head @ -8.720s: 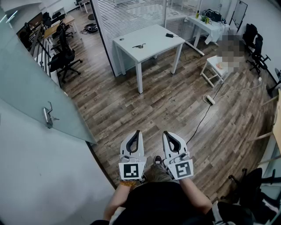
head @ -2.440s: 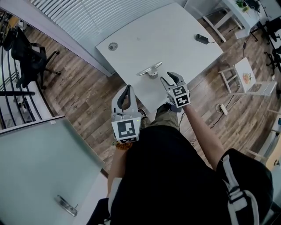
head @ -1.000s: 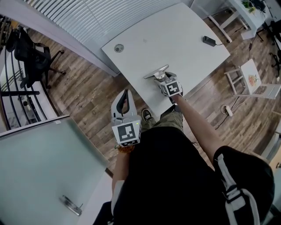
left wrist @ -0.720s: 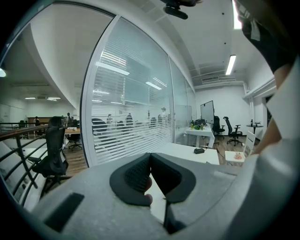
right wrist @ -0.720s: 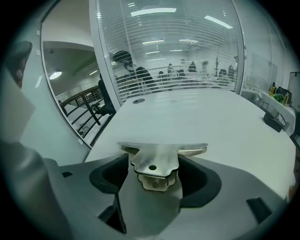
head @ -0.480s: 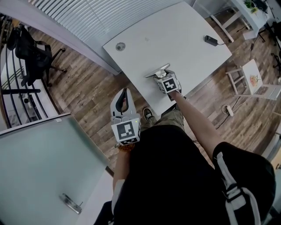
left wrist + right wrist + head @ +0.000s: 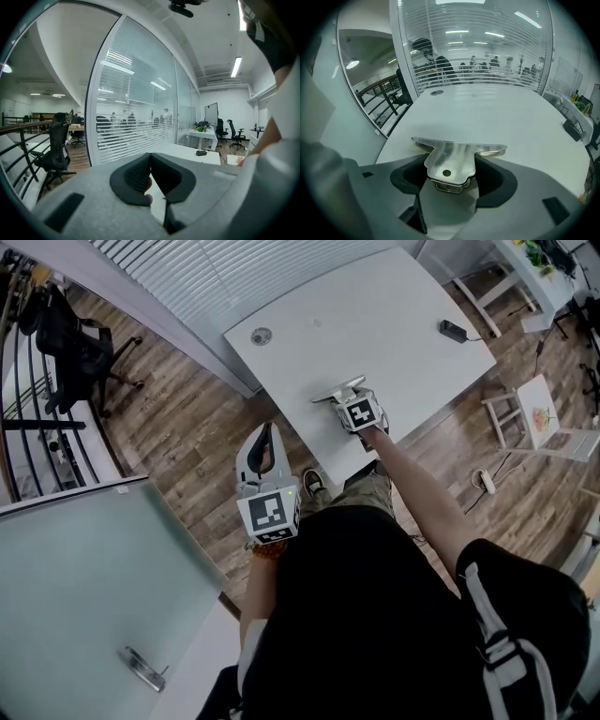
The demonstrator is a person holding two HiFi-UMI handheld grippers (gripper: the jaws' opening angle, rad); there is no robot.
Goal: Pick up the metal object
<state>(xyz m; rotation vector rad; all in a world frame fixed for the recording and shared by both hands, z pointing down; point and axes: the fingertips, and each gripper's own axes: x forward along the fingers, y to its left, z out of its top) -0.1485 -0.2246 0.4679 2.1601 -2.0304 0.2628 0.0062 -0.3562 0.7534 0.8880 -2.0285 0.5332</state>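
Note:
The metal object, a flat silvery T-shaped bracket with a small hole, lies near the front edge of the white table. My right gripper reaches over that edge onto it. In the right gripper view the metal object's stem sits between the two black pads, which press against its sides, so my right gripper is shut on it. My left gripper hangs over the wooden floor in front of the table. In the left gripper view its tips meet, so my left gripper is shut and holds nothing.
A small black device lies at the table's far right and a round grommet at its far left. A black office chair stands left, a white stool right, a glass door with handle at near left.
The right gripper, open beside the metal object 2.4 s ago, has moved onto it and shut on its stem. The left gripper has stayed shut at the person's side.

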